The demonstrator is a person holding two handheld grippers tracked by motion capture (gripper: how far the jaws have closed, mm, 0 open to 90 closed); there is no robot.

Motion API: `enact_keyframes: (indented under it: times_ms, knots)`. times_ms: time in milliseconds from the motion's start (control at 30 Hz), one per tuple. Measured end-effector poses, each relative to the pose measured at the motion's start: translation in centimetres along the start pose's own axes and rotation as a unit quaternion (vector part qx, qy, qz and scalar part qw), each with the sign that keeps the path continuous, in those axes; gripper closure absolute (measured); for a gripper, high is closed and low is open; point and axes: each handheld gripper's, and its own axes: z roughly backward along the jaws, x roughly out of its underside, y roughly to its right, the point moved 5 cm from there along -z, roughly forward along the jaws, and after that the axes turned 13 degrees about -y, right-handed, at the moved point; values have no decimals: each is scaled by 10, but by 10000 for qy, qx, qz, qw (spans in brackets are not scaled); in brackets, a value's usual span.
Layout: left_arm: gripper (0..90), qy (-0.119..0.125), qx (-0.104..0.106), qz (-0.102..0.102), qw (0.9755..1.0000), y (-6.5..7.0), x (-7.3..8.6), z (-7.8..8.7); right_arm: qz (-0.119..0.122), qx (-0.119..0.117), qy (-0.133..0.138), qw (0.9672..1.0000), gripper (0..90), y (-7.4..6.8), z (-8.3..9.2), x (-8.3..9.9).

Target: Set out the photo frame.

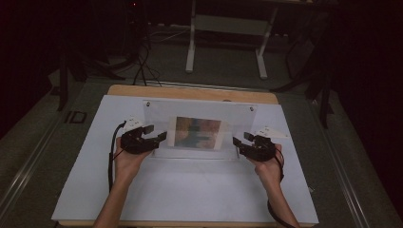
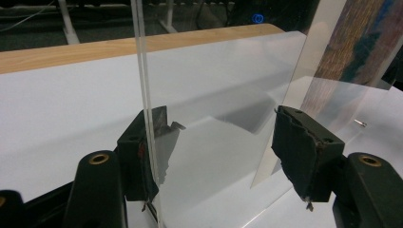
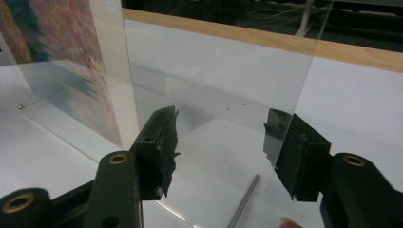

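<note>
A clear acrylic panel [image 1: 159, 114] stands upright on the white sheet, with a colourful picture print [image 1: 197, 132] at its middle. A second clear panel [image 1: 195, 153] lies flat in front of it. My left gripper [image 1: 158, 131] is at the upright panel's left edge, open. In the left gripper view that edge [image 2: 145, 71] stands between the jaws, close to the left one. My right gripper [image 1: 241, 137] is at the panel's right edge, open too. The right gripper view has the panel [image 3: 214, 71] rising between its jaws, untouched by either.
A white sheet [image 1: 190, 194] covers the wooden table [image 1: 190, 92]. A thin metal rod [image 3: 244, 199] and a small pin [image 3: 21, 107] lie on the sheet near the panel. Beyond the table stand a desk frame [image 1: 191, 52] and floor cables [image 1: 142, 66].
</note>
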Motion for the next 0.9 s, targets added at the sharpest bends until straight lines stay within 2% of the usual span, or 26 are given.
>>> enact_keyframes:
  times_ms: [267,333,467,767,900]
  knots:
    - [366,29,30,-27,10000,0,3,0,85,-59,41,9999,454,1,0,3]
    - [371,99,60,49,9999,0,6,1,95,-97,83,9999,458,1,0,4]
    - [371,138,29,41,9999,1,7,1,114,-138,91,9998,461,2,0,5]
    - [378,149,47,12,9999,0,8,1,140,-128,123,9997,461,2,0,6]
    - [376,154,65,93,9998,-1,10,1,173,-98,93,9998,447,1,-1,6]
